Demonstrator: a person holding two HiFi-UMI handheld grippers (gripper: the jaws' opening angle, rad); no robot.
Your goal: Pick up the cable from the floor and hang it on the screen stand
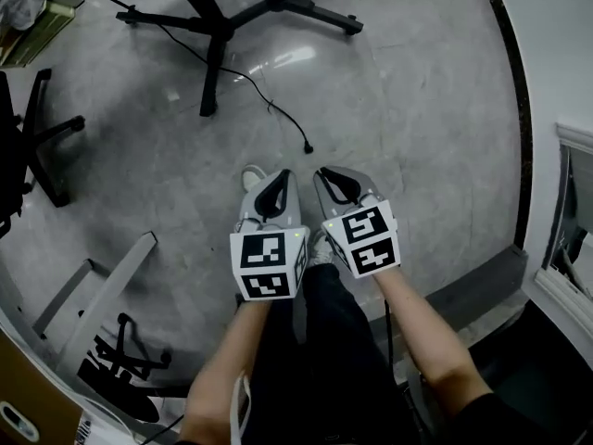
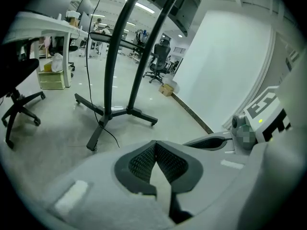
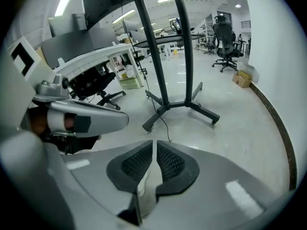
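Holding left gripper (image 1: 278, 178) and right gripper (image 1: 328, 174) side by side, both pinched shut, empty. Facing cable (image 1: 269, 106) just ahead, beside screen stand (image 1: 215, 56) leg; chair base (image 1: 42, 146) off left.

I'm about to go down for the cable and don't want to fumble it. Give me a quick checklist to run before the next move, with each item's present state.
1. Cable in view on the floor: ok. Its plug end lies just ahead of both grippers.
2. Left gripper open for a grasp: not ok. Its jaws are shut with nothing between them.
3. Right gripper open for a grasp: not ok. It is also shut and empty.
4. Cable free of the screen stand legs: cannot tell. It runs right past one leg.
5. Hanging spot on the stand: cannot tell. No hook or peg can be made out.
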